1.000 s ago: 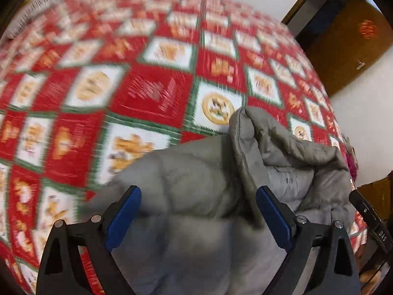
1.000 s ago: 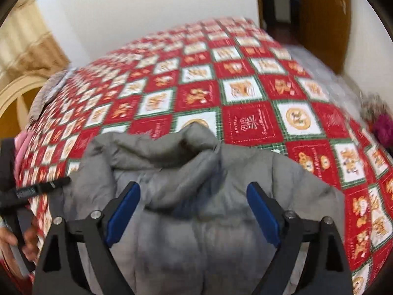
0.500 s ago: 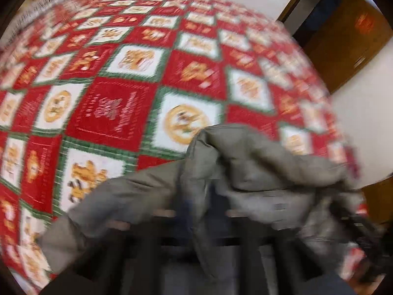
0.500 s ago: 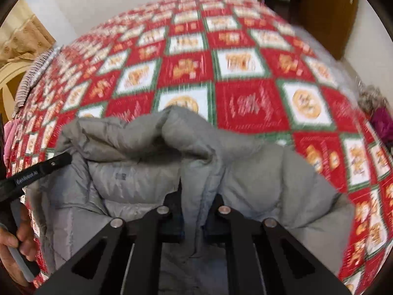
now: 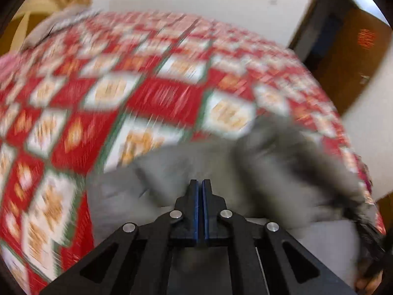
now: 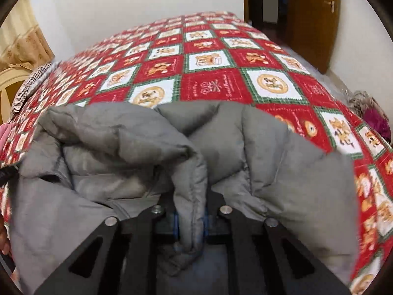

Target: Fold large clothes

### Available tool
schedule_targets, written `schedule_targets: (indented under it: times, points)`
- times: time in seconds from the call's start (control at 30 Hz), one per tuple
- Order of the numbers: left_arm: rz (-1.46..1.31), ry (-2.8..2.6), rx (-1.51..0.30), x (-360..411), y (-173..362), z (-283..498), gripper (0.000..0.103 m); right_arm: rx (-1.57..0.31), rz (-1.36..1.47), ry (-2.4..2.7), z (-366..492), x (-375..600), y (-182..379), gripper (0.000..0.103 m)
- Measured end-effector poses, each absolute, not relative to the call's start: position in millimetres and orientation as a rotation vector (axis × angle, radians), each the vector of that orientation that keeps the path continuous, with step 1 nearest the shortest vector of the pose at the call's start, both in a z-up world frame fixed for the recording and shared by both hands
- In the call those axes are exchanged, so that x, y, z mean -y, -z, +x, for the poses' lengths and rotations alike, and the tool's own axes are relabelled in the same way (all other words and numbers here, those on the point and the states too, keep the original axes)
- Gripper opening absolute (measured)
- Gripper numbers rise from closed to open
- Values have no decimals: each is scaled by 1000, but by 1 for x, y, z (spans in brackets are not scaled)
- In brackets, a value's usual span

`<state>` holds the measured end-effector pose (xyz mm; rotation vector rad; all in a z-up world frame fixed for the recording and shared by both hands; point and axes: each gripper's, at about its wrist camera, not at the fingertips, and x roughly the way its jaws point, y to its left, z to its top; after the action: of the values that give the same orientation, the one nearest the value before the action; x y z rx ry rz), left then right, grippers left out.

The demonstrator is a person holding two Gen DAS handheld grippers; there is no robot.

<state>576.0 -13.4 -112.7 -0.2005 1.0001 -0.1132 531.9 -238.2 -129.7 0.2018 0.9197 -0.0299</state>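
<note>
A grey puffer jacket (image 6: 137, 147) lies bunched at the near edge of a bed with a red, white and green patchwork quilt (image 6: 216, 83). My right gripper (image 6: 190, 218) is shut on a thick fold of the jacket's edge, which runs between its blue pads. In the blurred left wrist view the jacket (image 5: 186, 167) lies just ahead of my left gripper (image 5: 199, 186). Its blue pads are pressed together, and no cloth shows between them.
A brown wooden door (image 6: 312, 12) and a white wall stand behind the bed at the right. A cream headboard (image 6: 9, 86) and a striped cloth (image 6: 32, 81) are at the left. A purple item (image 6: 375, 123) lies beside the bed at the right.
Both grippers went from wide open to shut. The right one closed on a fold of the jacket and has lifted it. The left view is now blurred by fast motion.
</note>
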Motion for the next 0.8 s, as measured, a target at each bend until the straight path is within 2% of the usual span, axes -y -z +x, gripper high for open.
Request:
schedule_targets:
  times: [0.03, 0.1, 0.2, 0.33, 0.37, 0.43, 0.5, 0.7, 0.73, 0.8]
  points:
    - [-246, 126, -994, 7, 128, 575, 0, -893, 203, 27, 529, 238, 132, 14]
    - [-299, 135, -950, 1, 127, 569, 0, -869, 188, 35, 528, 237, 133, 14]
    - [-383, 196, -960, -3, 110, 573, 0, -872, 113, 49, 530, 228, 131, 17]
    - [-374, 250, -970, 9, 85, 590, 2, -835, 157, 28, 524, 235, 134, 19]
    - [-367, 253, -999, 16, 86, 598, 6, -829, 179, 18, 523, 237, 134, 19]
    - [-365, 258, -1107, 28, 101, 608, 40, -820, 235, -8, 521, 246, 136, 19]
    - [-393, 279, -1111, 39, 105, 609, 41, -814, 251, -14, 521, 246, 136, 19]
    - [-516, 405, -946, 43, 73, 596, 42, -806, 278, -37, 521, 248, 138, 20]
    - [-507, 408, -939, 44, 70, 598, 51, -805, 282, -40, 521, 248, 138, 20]
    - [-465, 403, -969, 52, 71, 602, 60, -804, 284, -42, 521, 249, 138, 20]
